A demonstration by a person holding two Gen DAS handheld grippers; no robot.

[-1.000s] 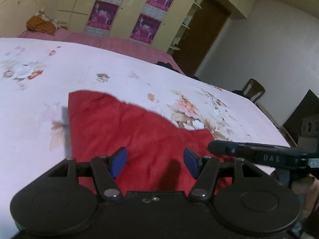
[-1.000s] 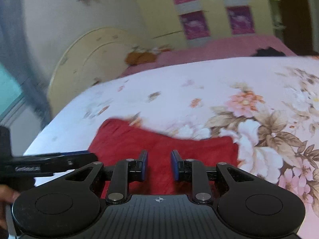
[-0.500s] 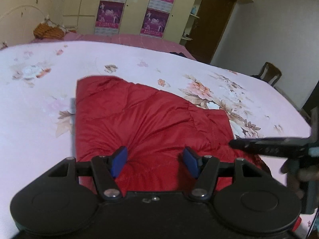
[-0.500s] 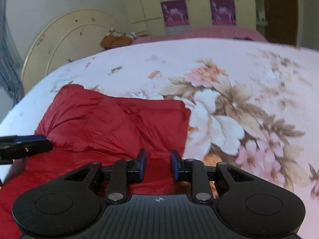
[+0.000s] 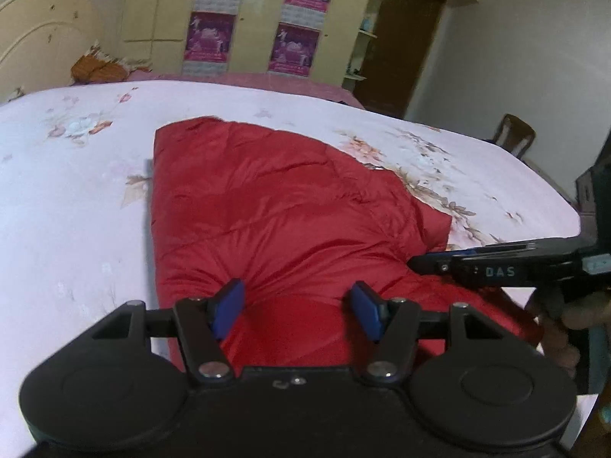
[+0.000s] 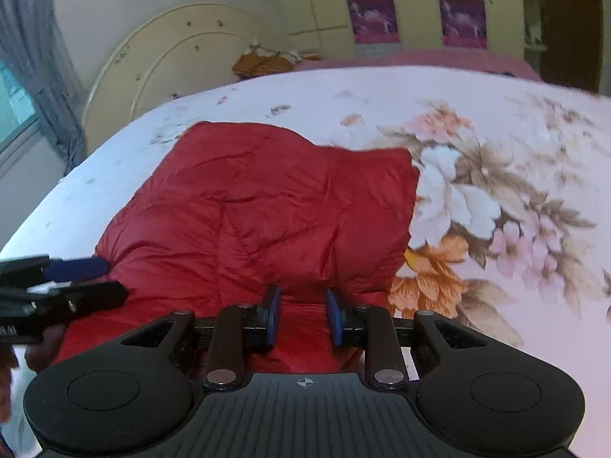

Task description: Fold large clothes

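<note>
Home bedroom, floral bed point(image 5: 76, 198), wardrobe point(image 5: 259, 19), perhaps headboard point(image 6: 172, 61)

Jacket point(image 5: 290, 210) lies on bed point(image 5: 76, 198), near its front edge. Behind jacket: headboard point(image 6: 183, 57) far left, wardrobe point(image 5: 259, 19) beyond bed, door point(image 5: 404, 38) right of wardrobe. Left claw point(image 5: 298, 311) and right claw point(image 6: 301, 316) over jacket's near edge, side by side.

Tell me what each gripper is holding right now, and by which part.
Nothing. The left gripper and right gripper both hang open over the near edge of the red quilted garment on the bed, with no cloth between their pads.
</note>
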